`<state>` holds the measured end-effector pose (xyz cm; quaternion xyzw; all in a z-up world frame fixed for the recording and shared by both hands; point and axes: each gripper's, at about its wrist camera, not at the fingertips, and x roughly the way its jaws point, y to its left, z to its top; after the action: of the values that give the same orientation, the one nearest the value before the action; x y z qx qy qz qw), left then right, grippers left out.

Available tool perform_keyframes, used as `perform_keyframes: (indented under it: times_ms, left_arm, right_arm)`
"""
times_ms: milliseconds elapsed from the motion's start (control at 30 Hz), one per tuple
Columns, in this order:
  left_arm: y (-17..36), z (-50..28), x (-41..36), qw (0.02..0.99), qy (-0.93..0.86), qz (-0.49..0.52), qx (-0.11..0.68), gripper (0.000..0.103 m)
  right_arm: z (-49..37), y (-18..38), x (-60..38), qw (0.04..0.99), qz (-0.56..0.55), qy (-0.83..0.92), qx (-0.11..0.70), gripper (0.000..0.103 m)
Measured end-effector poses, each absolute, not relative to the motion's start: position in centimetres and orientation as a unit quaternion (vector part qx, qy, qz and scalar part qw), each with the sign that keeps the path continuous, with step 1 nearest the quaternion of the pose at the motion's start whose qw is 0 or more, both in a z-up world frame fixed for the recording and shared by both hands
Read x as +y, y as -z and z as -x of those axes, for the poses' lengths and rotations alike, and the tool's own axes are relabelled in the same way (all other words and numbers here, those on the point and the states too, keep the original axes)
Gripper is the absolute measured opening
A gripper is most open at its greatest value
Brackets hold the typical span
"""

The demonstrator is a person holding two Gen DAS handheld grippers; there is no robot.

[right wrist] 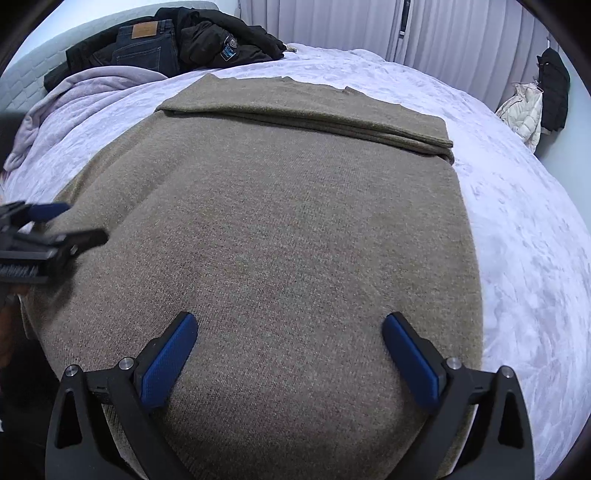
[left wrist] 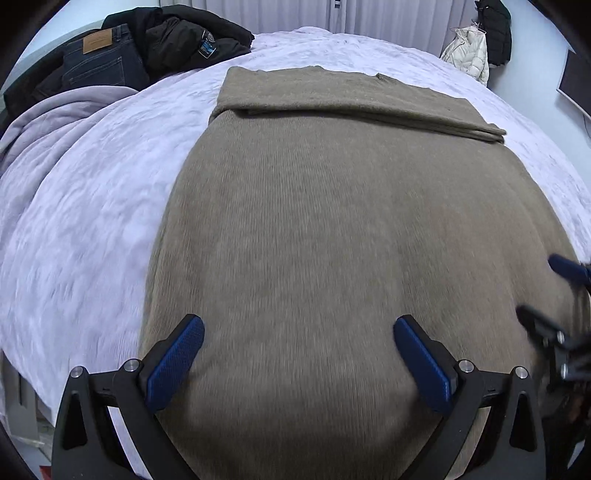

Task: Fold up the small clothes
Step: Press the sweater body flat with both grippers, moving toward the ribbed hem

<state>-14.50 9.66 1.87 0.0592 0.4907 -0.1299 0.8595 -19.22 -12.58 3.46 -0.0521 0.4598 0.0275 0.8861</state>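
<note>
The olive knit garment (left wrist: 332,229) lies flat on the lavender bedspread (left wrist: 92,206), its far end folded over. Above its near edge, left gripper (left wrist: 299,328) and right gripper (right wrist: 290,325) hover with jaws apart, probably not touching.

Bed (left wrist: 92,206) filling most of view, pale lilac textured cover lying over it. Lilac blanket (left wrist: 44,114) bunching at far left corner. Dark jeans (left wrist: 98,55) and black jacket (left wrist: 184,37) piling beside it, near headboard (right wrist: 22,81). Pale pleated curtains (right wrist: 461,37) hanging behind bed. White puffer coat (left wrist: 467,51) and black coat (left wrist: 496,29) hanging at right against pale wall. Cool, even light falling throughout.
</note>
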Motion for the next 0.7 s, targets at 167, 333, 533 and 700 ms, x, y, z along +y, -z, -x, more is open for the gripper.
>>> perform_keyframes:
  times_ms: [167,333,533,700]
  left_arm:
    - [-5.3,13.2,10.7,0.848,0.162,0.009,0.505,0.103]
    - [-8.7,6.8,8.1,0.878,0.144,0.033,0.455,0.103]
    - [-2.6,2.8,4.0,0.817,0.123,-0.028,0.562,0.103]
    - [-2.4,10.6,3.9,0.857,0.135,-0.115,0.484,0.103]
  right_arm:
    - [18.5,-5.9,-13.5,0.878,0.019,-0.041,0.477,0.101]
    - [13.8,-9.4,-13.3,0.904,0.035,-0.019,0.425,0.101]
    - [5.9,-4.5,-12.7,0.827,0.043,0.029,0.56,0.101]
    - [9.7,-4.2,-12.8,0.852,0.029,0.02,0.523,0.102]
